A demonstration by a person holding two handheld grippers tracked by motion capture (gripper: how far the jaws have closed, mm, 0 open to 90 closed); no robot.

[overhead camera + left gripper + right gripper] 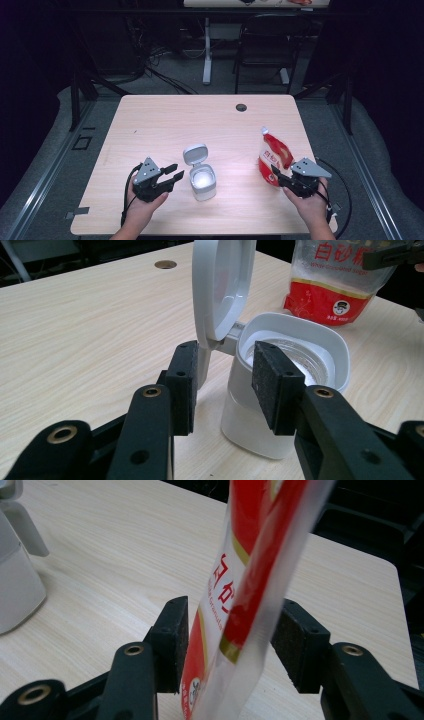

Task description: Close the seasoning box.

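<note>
Left gripper [174,176] sits low over the near left part of the table [165,120], its jaws parted and empty, aimed at the white container [202,182] just to its right. In the left gripper view the jaws [227,382] stand on either side of the container's hinge and near wall without pressing on it. The container's lid [195,154] is flipped up and back on that hinge, standing nearly upright, and it rises directly ahead of the left jaw. Inside the open container lies a white granular filling.

Bare wood stretches between the container and the red and white sugar bag [274,156], which stands upright near the table's right edge. A cable hole [241,107] sits far back, well apart from everything.

At the right, the right gripper [276,175] has its jaws spread around the bag's lower part. In the right gripper view the bag [250,580] passes between the pads [175,640], brushing the left one while a gap shows at the right one, so it isn't clamped. Behind the right hand [312,202] the table's near right corner leaves little room.
</note>
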